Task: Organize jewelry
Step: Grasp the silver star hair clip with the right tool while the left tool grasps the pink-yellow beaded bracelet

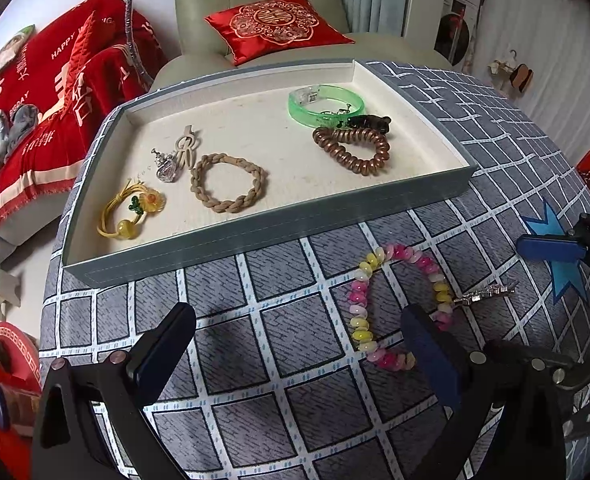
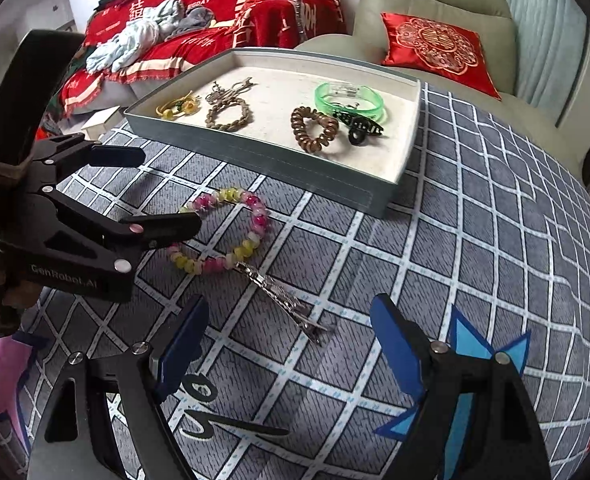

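A pink-and-yellow bead bracelet (image 1: 358, 308) (image 2: 259, 216) lies on the checked tablecloth in front of the grey tray (image 1: 255, 236) (image 2: 295, 166). A silver hair clip (image 1: 485, 291) (image 2: 279, 294) lies against it. My left gripper (image 1: 295, 320) (image 2: 163, 192) is open; one finger hangs over the bracelet's ring, and I cannot tell whether it touches. My right gripper (image 2: 291, 320) is open too, with the silver clip just ahead between its fingers, untouched. One blue fingertip (image 1: 551, 249) of the right gripper shows at the right edge of the left wrist view.
In the tray lie a green bangle (image 1: 323, 104), a black claw clip (image 1: 369, 122), a brown spiral tie (image 1: 351, 148), a braided bracelet (image 1: 227, 188), a yellow flower tie (image 1: 131, 208) and a silver pendant (image 1: 167, 168). A sofa with a red cushion (image 1: 275, 26) stands behind.
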A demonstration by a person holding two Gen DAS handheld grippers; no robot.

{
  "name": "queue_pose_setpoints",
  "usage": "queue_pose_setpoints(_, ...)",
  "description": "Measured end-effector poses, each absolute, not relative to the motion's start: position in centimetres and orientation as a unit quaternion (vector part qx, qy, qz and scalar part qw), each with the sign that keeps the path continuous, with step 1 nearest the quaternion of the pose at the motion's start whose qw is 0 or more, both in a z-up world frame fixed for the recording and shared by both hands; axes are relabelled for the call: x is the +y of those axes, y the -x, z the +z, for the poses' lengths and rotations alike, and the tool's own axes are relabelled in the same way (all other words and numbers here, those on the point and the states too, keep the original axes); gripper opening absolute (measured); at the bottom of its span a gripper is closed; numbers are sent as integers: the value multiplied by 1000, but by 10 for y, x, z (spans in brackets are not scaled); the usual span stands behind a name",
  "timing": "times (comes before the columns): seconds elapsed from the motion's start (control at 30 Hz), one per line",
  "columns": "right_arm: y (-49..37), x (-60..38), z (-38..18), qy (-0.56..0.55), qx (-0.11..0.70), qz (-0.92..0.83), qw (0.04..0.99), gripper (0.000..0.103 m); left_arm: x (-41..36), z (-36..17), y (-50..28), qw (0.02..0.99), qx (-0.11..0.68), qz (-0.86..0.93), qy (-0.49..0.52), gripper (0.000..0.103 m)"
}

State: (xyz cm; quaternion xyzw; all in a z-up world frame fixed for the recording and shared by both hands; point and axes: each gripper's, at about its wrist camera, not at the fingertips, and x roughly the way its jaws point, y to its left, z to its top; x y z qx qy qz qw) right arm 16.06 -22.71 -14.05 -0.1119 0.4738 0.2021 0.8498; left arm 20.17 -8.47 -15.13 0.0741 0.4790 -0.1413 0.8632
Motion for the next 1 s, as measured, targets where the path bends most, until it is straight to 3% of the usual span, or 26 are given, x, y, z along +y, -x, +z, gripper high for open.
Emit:
queue_pose_setpoints(0.63, -171, -219, -149, 130, 478, 202, 845, 77, -87, -160, -211, 859, 489, -134, -73, 103)
queue_pose_setpoints(0.77, -168, -215, -148, 132, 480, 205, 843, 68, -88, -160, -210, 859, 488, -133, -71, 103)
queue_pose_setpoints(1.0, -162, -208, -145, 130, 482, 209, 841, 40, -90, -158, -208, 859, 487, -136, -72, 103)
